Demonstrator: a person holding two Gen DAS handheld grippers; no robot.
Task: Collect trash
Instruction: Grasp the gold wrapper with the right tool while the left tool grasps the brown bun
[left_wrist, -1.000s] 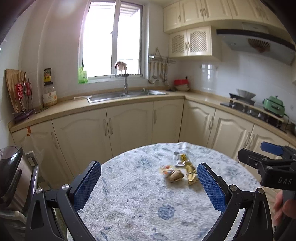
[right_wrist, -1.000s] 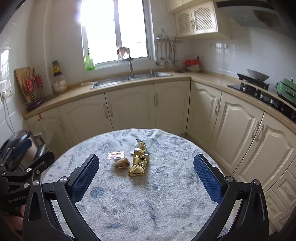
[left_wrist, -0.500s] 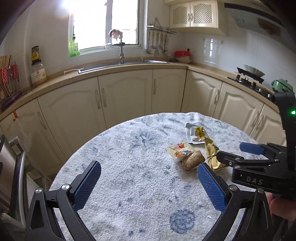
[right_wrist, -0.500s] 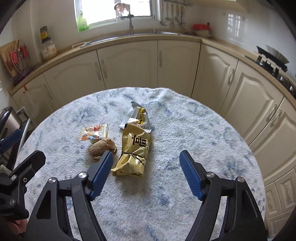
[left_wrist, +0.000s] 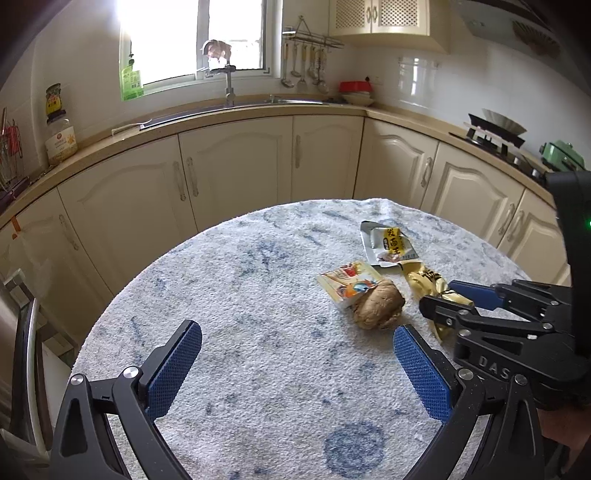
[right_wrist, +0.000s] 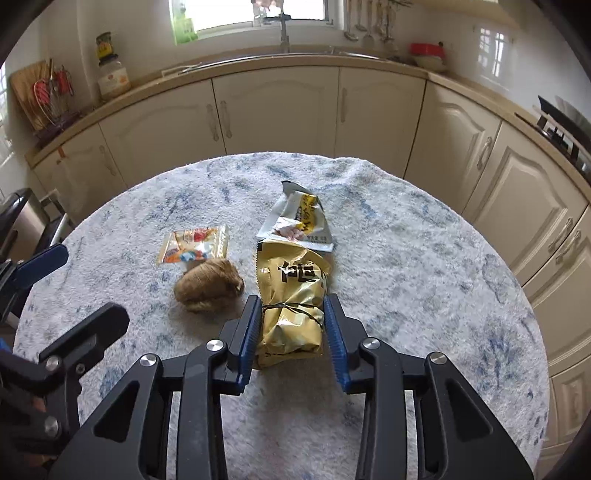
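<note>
Four scraps lie on the round table (right_wrist: 424, 266): left gripper (left_wrist: 295, 373) hovers spread wide, empty; then candy wrapper (right_wrist: 194, 245), brown lump (right_wrist: 208, 284), white wrapper (right_wrist: 299, 221), gold packet (right_wrist: 291, 302) pinched by right gripper (right_wrist: 291, 328).

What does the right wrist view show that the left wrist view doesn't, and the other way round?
Right wrist only: the right claw closed on the gold wrapper, pads against both of its sides. Left wrist only: the left claw open over bare tablecloth, holding nothing. Both: the brown lump, the small colourful packet and the white-and-yellow wrapper.
</note>
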